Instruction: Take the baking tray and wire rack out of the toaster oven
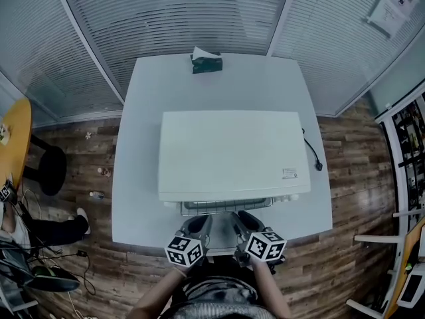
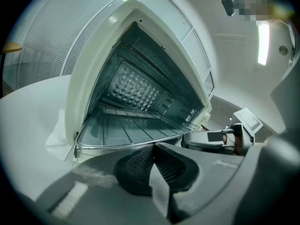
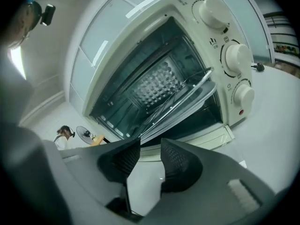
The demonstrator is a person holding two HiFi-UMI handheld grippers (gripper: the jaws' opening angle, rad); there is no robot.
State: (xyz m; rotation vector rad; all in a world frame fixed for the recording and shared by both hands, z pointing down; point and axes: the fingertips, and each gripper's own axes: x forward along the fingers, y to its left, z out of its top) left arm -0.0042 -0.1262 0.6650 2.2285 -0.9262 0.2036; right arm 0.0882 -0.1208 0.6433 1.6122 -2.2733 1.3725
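The silver wire rack [image 1: 226, 206] and flat metal baking tray [image 3: 186, 108] are sitting in the open white toaster oven [image 1: 226, 151], front edge poking out. The left hand-held gripper [image 1: 201, 222] is seemingly pinching the rack's rim. The right hand-held gripper [image 1: 239, 220] is standing narrowly open, empty. Both 2 removals are remaining.

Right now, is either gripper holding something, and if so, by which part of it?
The left gripper is shut on the wire rack, pinching its front rim. The right gripper is open, with nothing between its jaws.
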